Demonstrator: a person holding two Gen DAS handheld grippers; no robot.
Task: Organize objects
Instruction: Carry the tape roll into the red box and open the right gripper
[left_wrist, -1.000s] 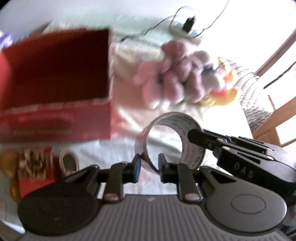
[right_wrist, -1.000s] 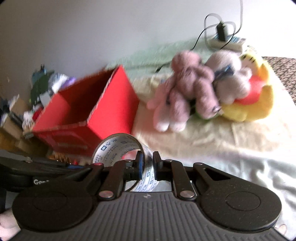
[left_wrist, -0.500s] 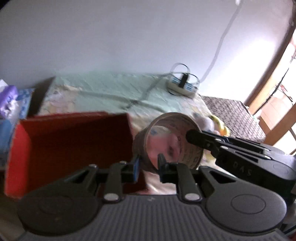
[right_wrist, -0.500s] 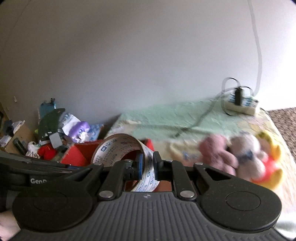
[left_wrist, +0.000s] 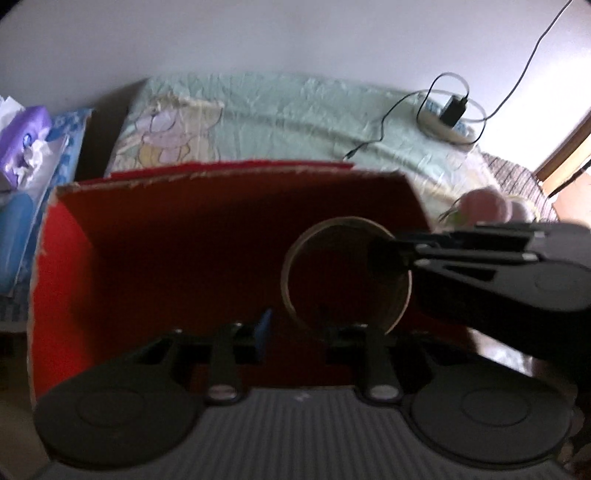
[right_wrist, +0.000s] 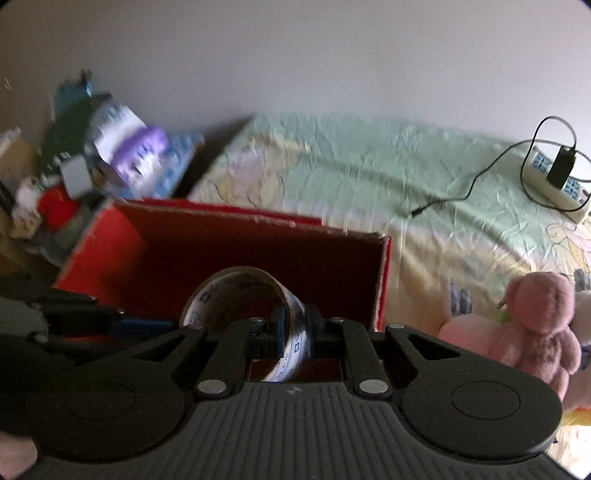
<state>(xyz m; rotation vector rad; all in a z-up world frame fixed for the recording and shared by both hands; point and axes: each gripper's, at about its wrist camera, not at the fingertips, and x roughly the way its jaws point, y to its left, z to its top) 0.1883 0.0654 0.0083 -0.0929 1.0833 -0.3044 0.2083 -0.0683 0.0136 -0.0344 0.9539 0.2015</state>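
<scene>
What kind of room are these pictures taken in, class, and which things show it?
Probably a bedroom: a bed with a pale green cartoon-print sheet, a pink plush toy lying on it, and a power strip by the wall.

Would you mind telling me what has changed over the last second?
Both grippers carried the tape roll from beside the plush toys to over the open red box. The left gripper is opening and has let go of the roll. The right gripper stays clamped on the roll's wall.

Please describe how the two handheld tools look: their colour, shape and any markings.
Both tools, left and right, are matte black, with a grey ribbed base, two round black discs, silver rivets and blue finger pads. No markings or sleeves can be made out now.
</scene>
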